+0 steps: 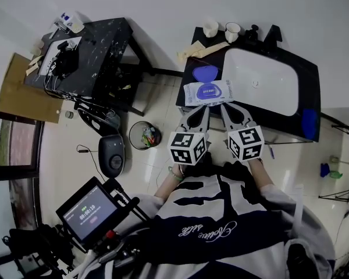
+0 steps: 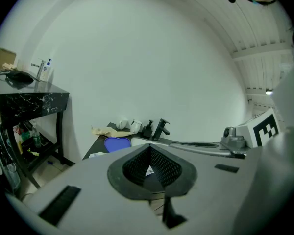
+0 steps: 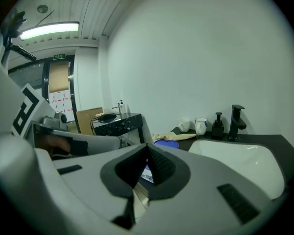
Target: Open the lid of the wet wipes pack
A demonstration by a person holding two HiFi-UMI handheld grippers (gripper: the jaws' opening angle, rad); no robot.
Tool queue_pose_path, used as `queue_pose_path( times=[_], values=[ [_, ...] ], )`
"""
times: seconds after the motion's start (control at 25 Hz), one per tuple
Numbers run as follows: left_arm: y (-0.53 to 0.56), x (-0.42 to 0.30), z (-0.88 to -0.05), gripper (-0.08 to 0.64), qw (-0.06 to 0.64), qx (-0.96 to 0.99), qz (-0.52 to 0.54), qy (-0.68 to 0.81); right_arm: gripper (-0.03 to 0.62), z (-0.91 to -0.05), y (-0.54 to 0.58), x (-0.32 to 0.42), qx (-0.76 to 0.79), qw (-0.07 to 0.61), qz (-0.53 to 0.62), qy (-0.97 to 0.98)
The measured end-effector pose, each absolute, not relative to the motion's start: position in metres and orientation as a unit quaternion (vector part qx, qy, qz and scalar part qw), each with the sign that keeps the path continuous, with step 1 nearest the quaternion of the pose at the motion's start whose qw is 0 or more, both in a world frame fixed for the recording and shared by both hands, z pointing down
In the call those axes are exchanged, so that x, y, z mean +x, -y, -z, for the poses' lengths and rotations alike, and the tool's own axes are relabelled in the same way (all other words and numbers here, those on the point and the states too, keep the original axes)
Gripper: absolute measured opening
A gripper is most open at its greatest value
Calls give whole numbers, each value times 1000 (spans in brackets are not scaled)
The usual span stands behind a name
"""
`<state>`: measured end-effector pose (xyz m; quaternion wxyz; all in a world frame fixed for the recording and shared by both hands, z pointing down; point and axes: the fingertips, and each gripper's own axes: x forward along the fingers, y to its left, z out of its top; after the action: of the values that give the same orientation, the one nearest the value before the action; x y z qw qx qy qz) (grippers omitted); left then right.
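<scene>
The wet wipes pack (image 1: 208, 92) is white with a blue oval lid that lies closed. It rests on the black counter (image 1: 189, 68) at the left edge of the sink. My left gripper (image 1: 201, 110) and right gripper (image 1: 225, 108) hover side by side just in front of the pack's near edge, apart from it. In the left gripper view the left gripper (image 2: 149, 153) has its dark pads meeting at the tip with nothing between them. The right gripper (image 3: 147, 153) looks the same, and a sliver of the pack (image 3: 147, 175) shows below its pads.
A white sink basin (image 1: 259, 80) fills the counter to the right, with a black faucet (image 1: 273, 35), soap dispenser (image 1: 253, 32) and cups (image 1: 231, 31) behind it. A blue heart-shaped dish (image 1: 205, 72) lies behind the pack. A black side table (image 1: 87, 57) and bin (image 1: 145, 135) stand at the left.
</scene>
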<state>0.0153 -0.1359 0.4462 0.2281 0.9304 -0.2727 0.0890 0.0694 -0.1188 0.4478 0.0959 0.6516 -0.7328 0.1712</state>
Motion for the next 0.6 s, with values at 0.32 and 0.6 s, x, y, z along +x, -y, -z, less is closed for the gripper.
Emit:
queue_pose_path(
  times=[0.32, 0.6],
  values=[
    [91, 29, -427, -2, 229, 917, -65, 319, 0, -433, 70, 85, 623, 78, -174, 759],
    [21, 57, -431, -2, 249, 898, -52, 360, 0, -444, 3, 111, 586, 86, -180, 785]
  ],
)
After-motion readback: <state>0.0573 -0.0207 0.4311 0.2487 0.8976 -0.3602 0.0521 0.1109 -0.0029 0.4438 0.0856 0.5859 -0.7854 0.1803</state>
